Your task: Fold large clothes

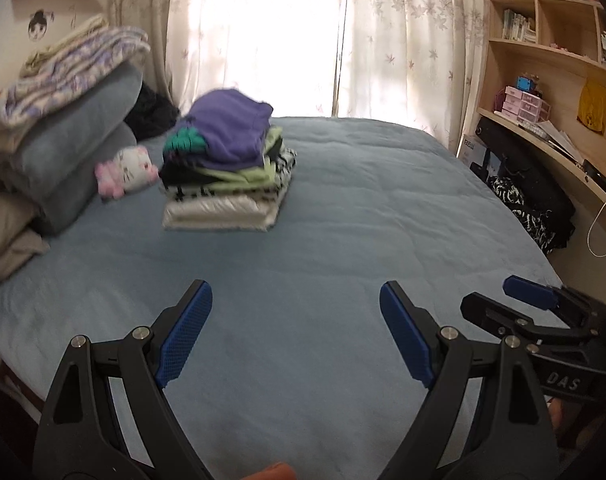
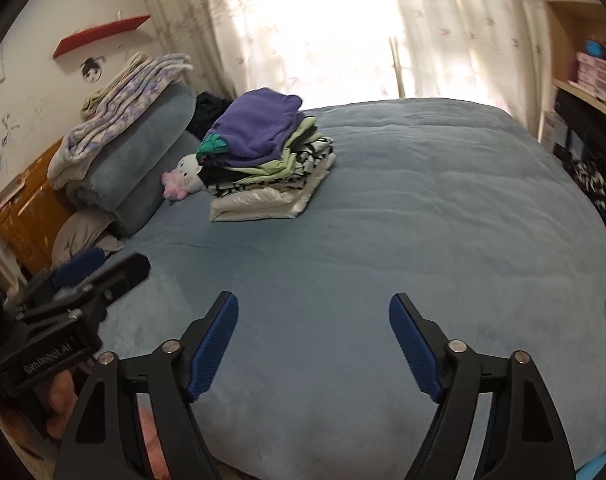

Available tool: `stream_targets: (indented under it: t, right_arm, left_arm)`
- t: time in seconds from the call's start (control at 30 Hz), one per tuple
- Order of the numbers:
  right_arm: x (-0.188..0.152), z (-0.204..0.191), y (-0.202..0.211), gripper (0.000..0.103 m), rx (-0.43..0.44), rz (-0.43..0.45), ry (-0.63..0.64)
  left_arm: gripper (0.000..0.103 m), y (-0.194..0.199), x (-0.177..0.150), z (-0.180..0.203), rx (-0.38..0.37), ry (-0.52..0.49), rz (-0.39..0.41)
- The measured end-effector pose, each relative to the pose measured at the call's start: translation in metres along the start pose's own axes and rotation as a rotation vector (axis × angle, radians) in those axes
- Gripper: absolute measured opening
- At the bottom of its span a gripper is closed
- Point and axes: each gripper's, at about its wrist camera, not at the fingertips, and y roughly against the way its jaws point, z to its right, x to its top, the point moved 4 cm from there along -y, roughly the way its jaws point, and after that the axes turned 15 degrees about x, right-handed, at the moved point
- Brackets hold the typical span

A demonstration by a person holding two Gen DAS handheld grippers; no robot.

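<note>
A blue-covered bed (image 1: 343, 208) fills both views. On it, toward the rolled grey-blue bedding (image 1: 75, 152) at its head, sits a stack of folded clothes (image 1: 227, 168) topped by a purple garment (image 2: 259, 124). The left gripper (image 1: 295, 336) and right gripper (image 2: 313, 344) hover over the bed's near edge, both spread wide, holding nothing.

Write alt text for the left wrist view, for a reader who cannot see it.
The left gripper hangs open and empty above a bare stretch of blue bedspread, with the right gripper also open at the right edge. Farther back stands a stack of folded clothes topped by a purple garment, beside rolled bedding and a small plush toy.
</note>
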Motion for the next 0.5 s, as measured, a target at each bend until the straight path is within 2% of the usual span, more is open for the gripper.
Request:
stream_targets:
  t: [0.23,0.5]
  right_arm:
    - [-0.067,0.006,0.017,0.085,-0.047,0.022,-0.028]
    - [-0.122,0.02,0.008,0.086,-0.087,-0.036,-0.053]
  left_arm:
    - [0.084,-0.023,-0.053,0.021,0.023,-0.023,-0.089]
    - [0.084,-0.052,-0.079,0.026,0.032,-0.041,-0.16]
